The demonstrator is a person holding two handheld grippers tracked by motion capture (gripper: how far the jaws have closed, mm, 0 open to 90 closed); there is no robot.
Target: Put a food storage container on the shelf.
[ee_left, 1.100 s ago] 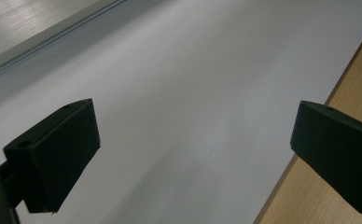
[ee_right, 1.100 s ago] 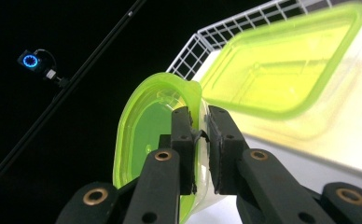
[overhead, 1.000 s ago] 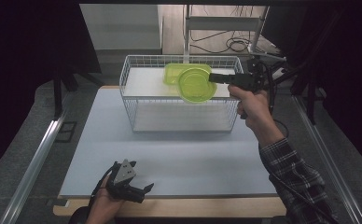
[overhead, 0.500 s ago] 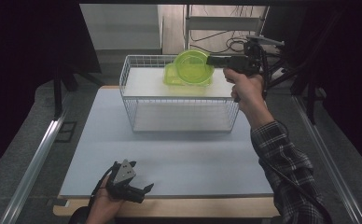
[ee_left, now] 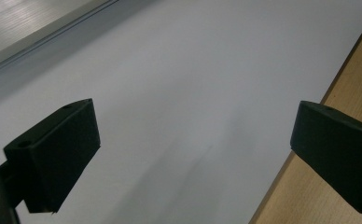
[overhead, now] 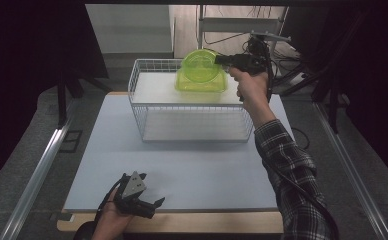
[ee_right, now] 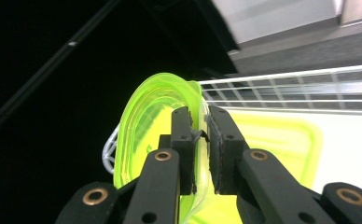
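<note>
A round, clear green plastic bowl (overhead: 199,64) is held on edge above the far side of the white wire basket (overhead: 147,107). My right gripper (overhead: 218,60) is shut on its rim. In the right gripper view the two black jaws pinch the bowl's rim (ee_right: 198,108). A square green container (overhead: 202,83) lies in the basket under the bowl, seen too as a flat green square container (ee_right: 281,135). My left gripper (overhead: 154,206) rests at the table's near edge, open, nothing between its pads (ee_left: 58,149).
The table has a pale grey mat (overhead: 182,160) with a wooden front edge (ee_left: 337,93). Cables and a metal frame (overhead: 242,25) stand behind the basket. Dark floor and rails flank both sides.
My right gripper has lifted the green bowl up and back toward the basket's far side, tipping it onto its edge. The left gripper has stayed still.
</note>
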